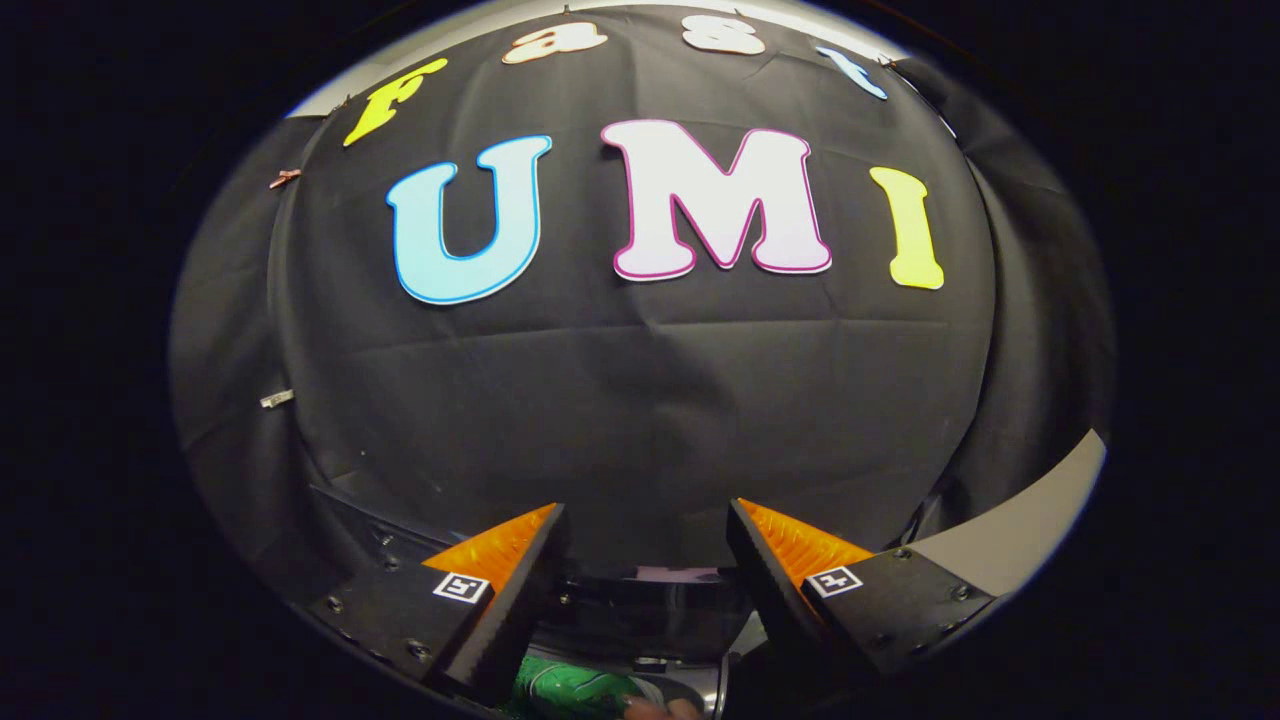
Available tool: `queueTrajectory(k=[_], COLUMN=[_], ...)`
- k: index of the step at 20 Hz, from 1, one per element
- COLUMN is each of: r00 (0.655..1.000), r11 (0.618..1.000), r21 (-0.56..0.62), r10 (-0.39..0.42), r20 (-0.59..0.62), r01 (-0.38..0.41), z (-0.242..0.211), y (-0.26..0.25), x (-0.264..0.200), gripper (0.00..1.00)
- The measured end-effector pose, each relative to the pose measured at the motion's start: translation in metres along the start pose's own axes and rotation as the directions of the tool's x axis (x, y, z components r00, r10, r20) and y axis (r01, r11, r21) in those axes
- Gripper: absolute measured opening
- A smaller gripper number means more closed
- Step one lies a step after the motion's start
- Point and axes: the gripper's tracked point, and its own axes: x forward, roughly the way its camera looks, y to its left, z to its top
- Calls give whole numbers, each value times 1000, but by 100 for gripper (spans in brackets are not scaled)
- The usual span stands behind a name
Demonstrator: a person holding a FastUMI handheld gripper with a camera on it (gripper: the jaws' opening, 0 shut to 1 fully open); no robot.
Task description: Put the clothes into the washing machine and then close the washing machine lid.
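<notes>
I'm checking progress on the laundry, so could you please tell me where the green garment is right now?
In the gripper view, the green patterned garment lies low beneath the open gripper, beside the left finger, below a dark glossy edge.

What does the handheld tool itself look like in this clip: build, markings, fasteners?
The tongs are two wedge-shaped fingers tapering forward, with ribbed inner faces. Each sits on a flat dark mounting plate fastened with small round screws, and each plate carries a small square black-and-white marker tag. The fingers stand apart with nothing between them. No cables are visible.
</notes>
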Motion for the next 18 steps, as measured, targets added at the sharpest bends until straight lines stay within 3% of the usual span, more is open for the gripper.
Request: queueTrajectory(k=[12, 18], r00=[998, 996], r11=[1000, 999], r21=[27, 39], r10=[-10, -12], r20=[-54, -83], r01=[11, 16], z=[-7, -19], y=[-2, 0], x=[-13, -50], gripper=[100, 100])
